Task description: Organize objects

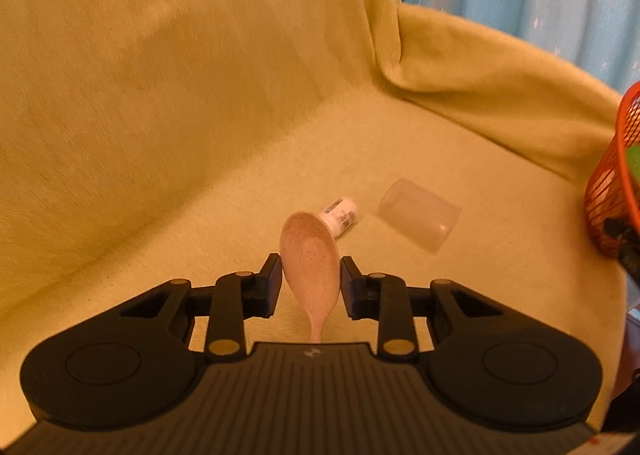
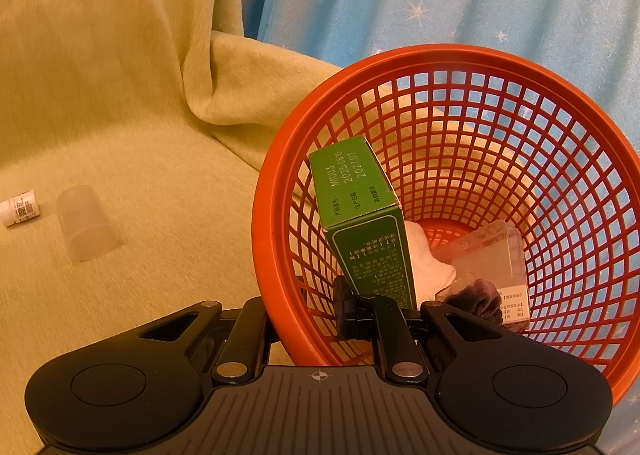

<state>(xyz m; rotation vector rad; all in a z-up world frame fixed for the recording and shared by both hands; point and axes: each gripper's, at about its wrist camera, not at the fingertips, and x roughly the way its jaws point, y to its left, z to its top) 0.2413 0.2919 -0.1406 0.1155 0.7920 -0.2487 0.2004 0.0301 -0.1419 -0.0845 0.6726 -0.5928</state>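
Gripping a pale pink spoon [image 1: 310,255] by its bowl, the left gripper [image 1: 310,275] holds it above the green blanket [image 1: 160,95]; at two o'clock, the right gripper [image 2: 304,315] clamps the orange basket [image 2: 276,183] by its rim.

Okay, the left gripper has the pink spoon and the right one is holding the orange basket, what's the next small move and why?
Probably carry the spoon, pinched in the left gripper, rightward over the orange basket, since the right gripper holds its rim and sorted items already lie inside.
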